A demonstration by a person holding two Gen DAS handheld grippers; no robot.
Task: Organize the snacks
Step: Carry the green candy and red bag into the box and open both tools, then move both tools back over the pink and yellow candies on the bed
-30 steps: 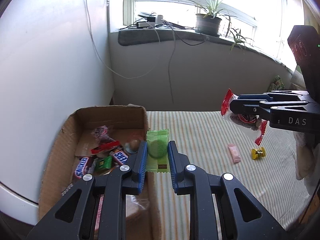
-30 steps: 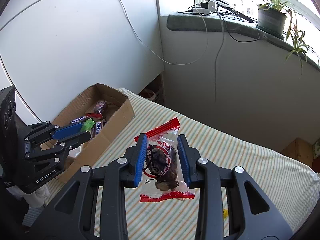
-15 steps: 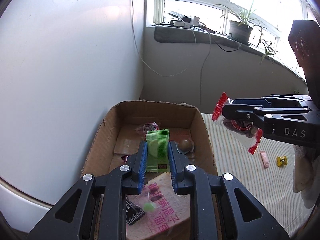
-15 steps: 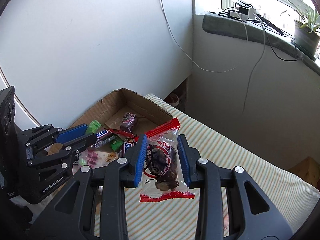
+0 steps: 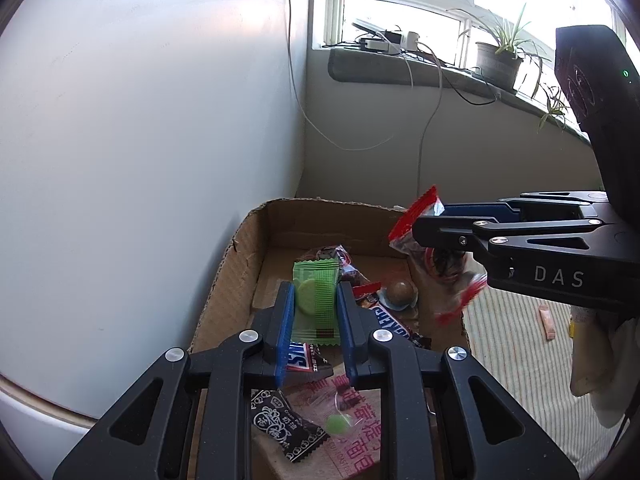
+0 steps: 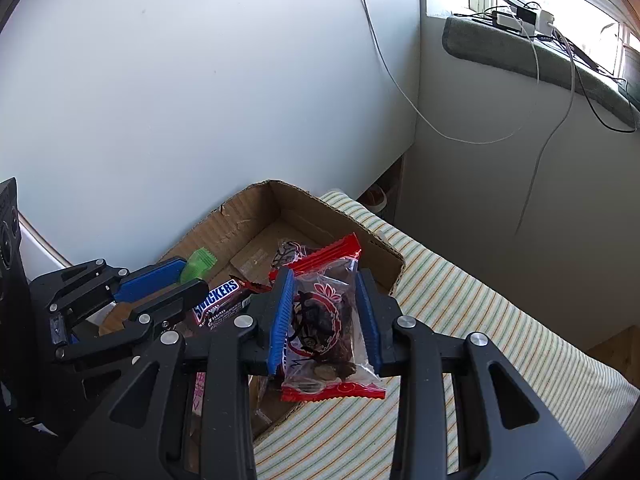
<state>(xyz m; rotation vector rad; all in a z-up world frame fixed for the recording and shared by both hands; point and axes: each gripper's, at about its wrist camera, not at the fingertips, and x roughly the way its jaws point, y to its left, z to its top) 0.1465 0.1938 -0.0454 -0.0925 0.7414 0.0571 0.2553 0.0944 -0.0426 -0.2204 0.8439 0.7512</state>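
left hand-held gripper (image 5: pixel 316 312) pinching green wafer packet (image 5: pixel 315 300), long axis toward 12 o'clock, hanging over cardboard box (image 5: pixel 240 256) | right hand-held gripper (image 6: pixel 324 316) pinching red-ended clear snack bag (image 6: pixel 326 320) over the box's 3 o'clock wall (judged: left is nearer a clean drop) | box floor lies below both

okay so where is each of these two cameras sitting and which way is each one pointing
Left wrist: on the left gripper, looking down into the box; its fingers clamp a green packet, and the right gripper enters from the right.
Right wrist: on the right gripper, looking down over the box's edge; its fingers clamp a red packet, left gripper at left.
Shared: box, Snickers, both packets, windowsill.
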